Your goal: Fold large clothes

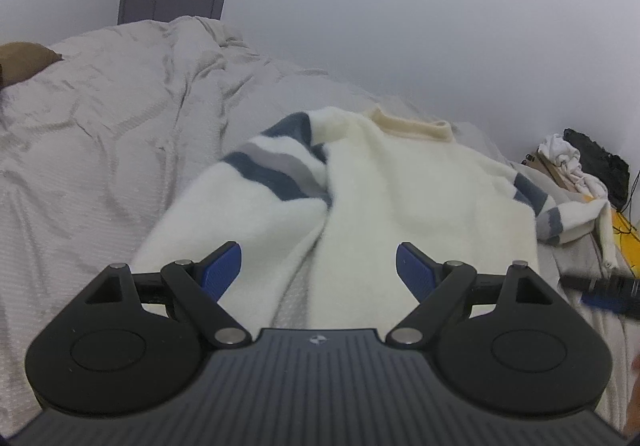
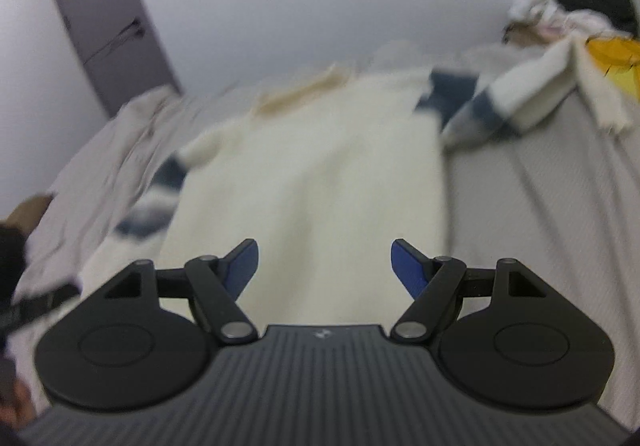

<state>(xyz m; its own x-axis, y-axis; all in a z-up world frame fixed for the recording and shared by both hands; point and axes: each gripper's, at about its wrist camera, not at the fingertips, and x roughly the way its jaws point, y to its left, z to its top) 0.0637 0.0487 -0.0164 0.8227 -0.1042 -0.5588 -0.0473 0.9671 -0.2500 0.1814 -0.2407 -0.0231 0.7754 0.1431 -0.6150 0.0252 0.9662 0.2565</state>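
One sleeve is about all we've got folded so far, going by how things lie. The sweater (image 1: 400, 198) sits on the bed (image 1: 100, 166) straight ahead of both grippers, collar (image 1: 416, 128) at the far end and hem nearest our fingers. The left sleeve (image 1: 276, 174) is flopped in over the body, just ahead and left of the left gripper (image 1: 319, 270). The right sleeve (image 2: 520, 94) is not in yet; it trails off ahead and to the right of the right gripper (image 2: 324, 266), toward the bed's edge. So we reckon that sleeve, then the body fold, are what's left.

Both grippers are empty. The left one's jaws are spread wide with nothing between them but air above the hem. The right one's jaws are also well apart, holding nothing.

Material-wise: the sweater is thick fuzzy cream knit, soft and floppy, with blue and grey stripes on the sleeves and a ribbed, slightly yellower collar. Bed cover is a light, crinkly, finely textured fabric, bunched up ahead to the left. The right wrist view is blurry, so fine detail there is a guess.
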